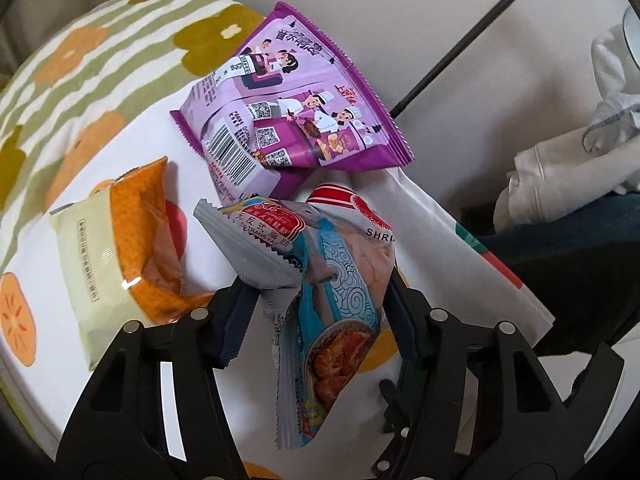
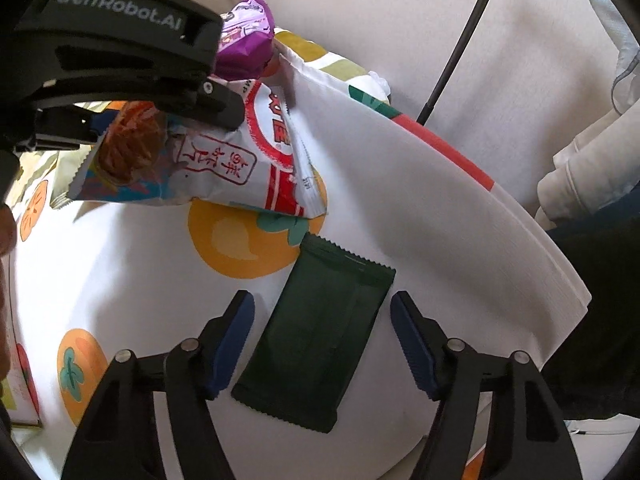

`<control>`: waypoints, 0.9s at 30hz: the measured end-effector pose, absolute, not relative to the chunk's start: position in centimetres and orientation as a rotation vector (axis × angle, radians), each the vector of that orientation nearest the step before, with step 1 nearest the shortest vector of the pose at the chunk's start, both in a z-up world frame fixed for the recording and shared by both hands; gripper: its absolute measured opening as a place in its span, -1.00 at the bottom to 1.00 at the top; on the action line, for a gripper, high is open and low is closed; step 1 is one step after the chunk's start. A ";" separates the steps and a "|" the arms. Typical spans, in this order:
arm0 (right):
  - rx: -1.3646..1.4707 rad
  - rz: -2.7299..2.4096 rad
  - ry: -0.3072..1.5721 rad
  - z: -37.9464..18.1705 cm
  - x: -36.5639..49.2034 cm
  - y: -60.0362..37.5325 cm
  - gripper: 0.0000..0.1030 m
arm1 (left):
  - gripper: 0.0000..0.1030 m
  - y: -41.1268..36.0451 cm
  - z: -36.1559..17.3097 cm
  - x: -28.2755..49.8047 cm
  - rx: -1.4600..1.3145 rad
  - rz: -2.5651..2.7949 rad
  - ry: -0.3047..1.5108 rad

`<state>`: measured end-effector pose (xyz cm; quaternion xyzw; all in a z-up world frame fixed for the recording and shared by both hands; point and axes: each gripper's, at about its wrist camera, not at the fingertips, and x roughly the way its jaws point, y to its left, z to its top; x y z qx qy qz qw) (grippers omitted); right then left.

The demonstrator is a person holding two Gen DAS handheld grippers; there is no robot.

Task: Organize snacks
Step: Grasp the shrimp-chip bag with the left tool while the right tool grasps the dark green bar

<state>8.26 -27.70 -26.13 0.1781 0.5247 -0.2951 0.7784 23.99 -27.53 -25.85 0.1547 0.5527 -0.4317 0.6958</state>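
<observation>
Above the fruit-print cloth (image 2: 120,264), a shrimp-cracker bag (image 1: 332,280) is clamped in the left hand-held gripper (image 1: 316,300); it is pinched by one crumpled part only, so it could slip or tear. "SHRI" and "TRANS FAT" are read on it, "GenRobot.AI" on the gripper body. On the cloth, a dark green packet (image 2: 320,344) lies between the spread fingers of the right hand-held gripper (image 2: 324,332), ungripped. A purple bag (image 1: 288,96) lies beyond.

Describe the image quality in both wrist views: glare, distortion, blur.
Left wrist view: strong fisheye bending with dark corners, a small glare streak on the orange-and-cream packet, print on the shrimp cracker bag sharp. Right wrist view: same bending, the dark green packet evenly lit and sharp, soft shadow beneath the held bag.
</observation>
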 end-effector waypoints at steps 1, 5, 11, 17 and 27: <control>0.387 -0.637 1.133 -26.7 8.7 -27.6 0.26 | 0.10 -27.3 -25.7 23.8 0.349 -0.962 1.228; 0.383 -0.632 1.123 -26.9 8.5 -27.8 0.21 | 0.10 -26.1 -24.7 23.0 0.364 -0.957 1.198; 0.371 -0.615 1.118 -27.6 8.2 -27.9 0.12 | 0.10 -23.6 -25.1 21.7 0.365 -0.901 1.183; 0.348 -0.569 1.108 -27.2 8.4 -26.1 -0.04 | 0.10 -20.7 -25.5 20.9 0.308 -0.824 1.193; 0.293 -0.480 1.088 -27.6 8.2 -26.5 -0.12 | 0.10 -15.7 -25.8 19.8 0.192 -0.678 1.218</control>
